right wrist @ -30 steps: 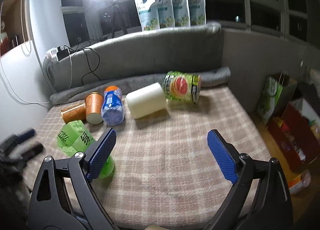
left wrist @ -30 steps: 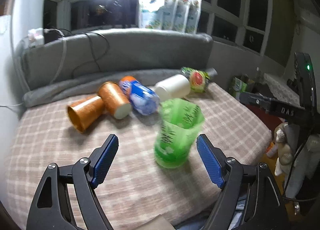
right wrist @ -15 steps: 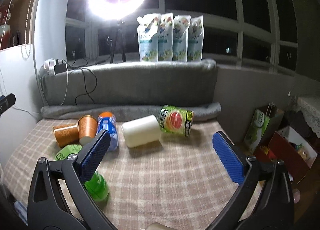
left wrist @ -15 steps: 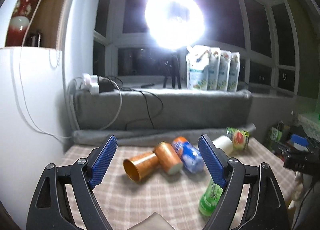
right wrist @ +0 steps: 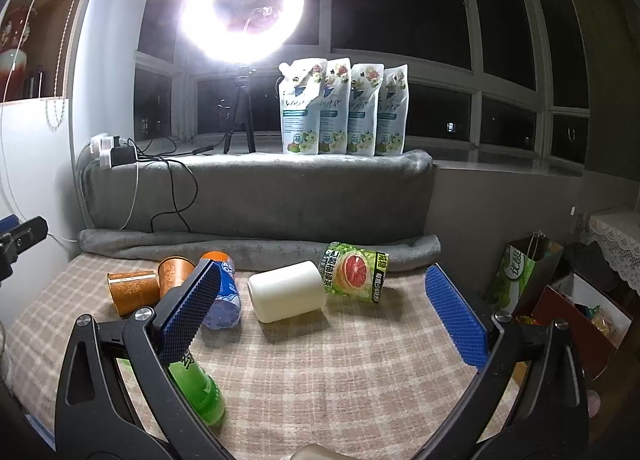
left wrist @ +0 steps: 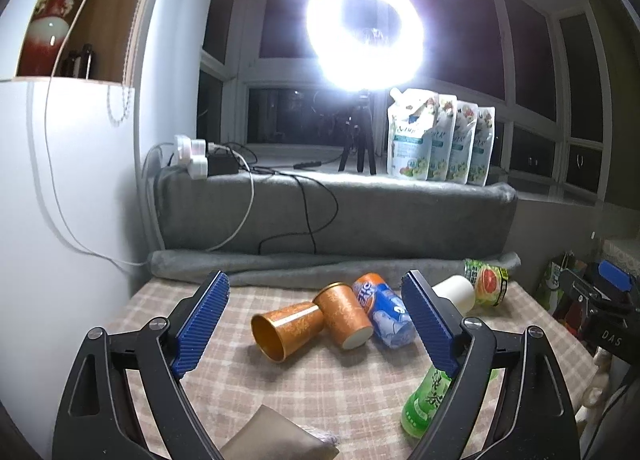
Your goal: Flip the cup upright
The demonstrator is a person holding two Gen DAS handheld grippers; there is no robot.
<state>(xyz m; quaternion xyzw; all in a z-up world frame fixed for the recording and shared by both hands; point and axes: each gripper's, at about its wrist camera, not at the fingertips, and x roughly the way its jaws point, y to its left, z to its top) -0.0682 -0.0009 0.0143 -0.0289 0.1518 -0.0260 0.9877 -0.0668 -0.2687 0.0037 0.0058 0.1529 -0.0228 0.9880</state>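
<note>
A green cup (left wrist: pixel 426 400) stands upright on the checked cloth near the front edge, partly hidden behind my left gripper's right finger; it also shows in the right wrist view (right wrist: pixel 200 388) behind my right gripper's left finger. My left gripper (left wrist: pixel 316 324) is open and empty, raised back from the cups. My right gripper (right wrist: pixel 320 316) is open and empty too. Lying on their sides further back are two orange cups (left wrist: pixel 288 330), a blue cup (left wrist: pixel 386 316), a white cup (right wrist: pixel 286 296) and a green grapefruit-print cup (right wrist: pixel 354 274).
A grey cushioned ledge (right wrist: pixel 256 195) with cables runs along the back, with several refill pouches (right wrist: pixel 344 107) and a ring light (right wrist: pixel 240 7) on a tripod above. A white wall is at left. Bags and boxes (right wrist: pixel 560 300) sit off the right edge.
My left gripper has let go of the green cup, which now stands upright, and has pulled back and tilted up. My right gripper has also lifted to look higher.
</note>
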